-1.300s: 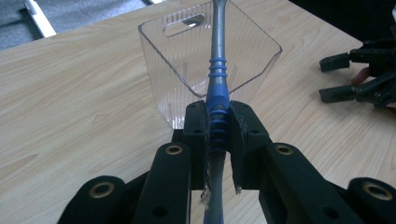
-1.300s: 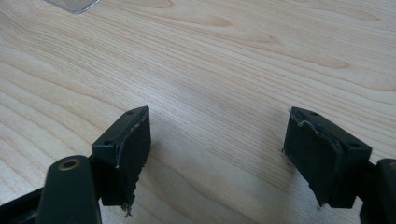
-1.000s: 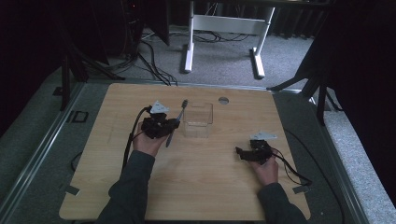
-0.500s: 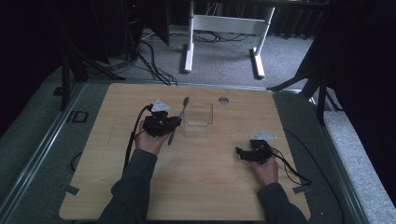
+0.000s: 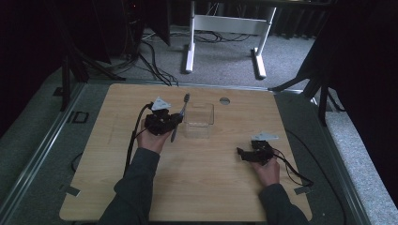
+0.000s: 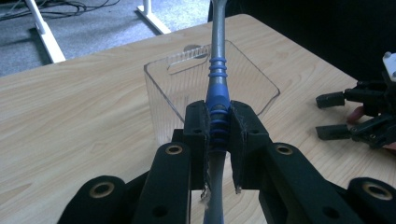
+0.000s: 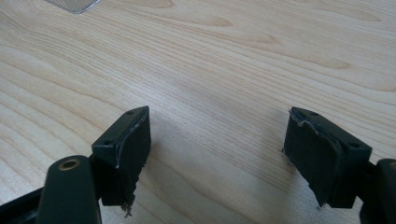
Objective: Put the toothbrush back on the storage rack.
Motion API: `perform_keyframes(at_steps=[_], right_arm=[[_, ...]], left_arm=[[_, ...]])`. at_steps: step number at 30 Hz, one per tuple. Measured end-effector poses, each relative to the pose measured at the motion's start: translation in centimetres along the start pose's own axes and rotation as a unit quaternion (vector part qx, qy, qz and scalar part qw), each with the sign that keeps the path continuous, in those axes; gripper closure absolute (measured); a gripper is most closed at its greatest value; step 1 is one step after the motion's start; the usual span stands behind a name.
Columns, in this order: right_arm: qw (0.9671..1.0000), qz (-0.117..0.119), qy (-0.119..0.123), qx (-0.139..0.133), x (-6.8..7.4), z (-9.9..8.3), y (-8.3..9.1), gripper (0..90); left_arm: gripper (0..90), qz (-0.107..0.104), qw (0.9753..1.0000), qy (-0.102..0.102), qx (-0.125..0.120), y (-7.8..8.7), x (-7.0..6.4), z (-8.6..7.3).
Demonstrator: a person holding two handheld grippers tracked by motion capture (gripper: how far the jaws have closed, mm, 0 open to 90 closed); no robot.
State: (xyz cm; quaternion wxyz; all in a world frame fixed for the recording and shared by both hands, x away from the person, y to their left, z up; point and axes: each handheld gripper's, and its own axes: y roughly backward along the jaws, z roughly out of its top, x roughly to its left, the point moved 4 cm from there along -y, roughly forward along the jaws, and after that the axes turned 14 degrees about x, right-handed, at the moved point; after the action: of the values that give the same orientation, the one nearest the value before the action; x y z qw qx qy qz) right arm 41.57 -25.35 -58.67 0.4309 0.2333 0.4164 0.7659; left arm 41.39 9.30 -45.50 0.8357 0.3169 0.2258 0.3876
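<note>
My left gripper [image 6: 218, 126] is shut on the blue ribbed grip of a grey toothbrush [image 6: 217, 74]. The toothbrush [image 5: 179, 114] points away from me, just left of a clear plastic box [image 5: 199, 120] at the table's middle; its head is cut off at the top of the left gripper view. The left gripper [image 5: 170, 123] sits beside the box's left wall. The clear box [image 6: 187, 84] stands directly behind the held handle. My right gripper [image 7: 217, 154] is open over bare wood, nothing between its jaws. In the high view the right gripper [image 5: 241, 154] rests at the right front.
The wooden table [image 5: 141, 187] carries a small round metal disc [image 5: 225, 100] behind the box. Cables trail from both grippers. A white desk frame [image 5: 225, 28] and floor cables lie beyond the table's far edge. A corner of the clear box [image 7: 72, 5] shows in the right gripper view.
The left gripper with the toothbrush has shifted slightly; the right hand and gripper have stayed put.
</note>
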Motion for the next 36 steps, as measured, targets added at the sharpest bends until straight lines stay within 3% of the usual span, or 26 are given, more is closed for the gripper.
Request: perform_keyframes(at_steps=[16, 29, 36], right_arm=[[1.0000, 0.000, 0.000, 0.000, 0.0, 0.0, 0.0, 22.7], [1.0000, 0.000, 0.000, 0.000, 0.0, 0.0, 0.0, 22.7], [1.0000, 0.000, 0.000, 0.000, 0.0, 0.0, 0.0, 22.7]], left_arm=[[78.1, -0.006, 0.9993, 0.026, -0.026, -0.1, 0.5, 0.5], [78.1, -0.002, 0.9992, 0.025, -0.032, -0.2, 0.2, 1.6], [78.1, -0.008, 0.9984, 0.035, -0.043, -0.3, 0.2, 1.8]])
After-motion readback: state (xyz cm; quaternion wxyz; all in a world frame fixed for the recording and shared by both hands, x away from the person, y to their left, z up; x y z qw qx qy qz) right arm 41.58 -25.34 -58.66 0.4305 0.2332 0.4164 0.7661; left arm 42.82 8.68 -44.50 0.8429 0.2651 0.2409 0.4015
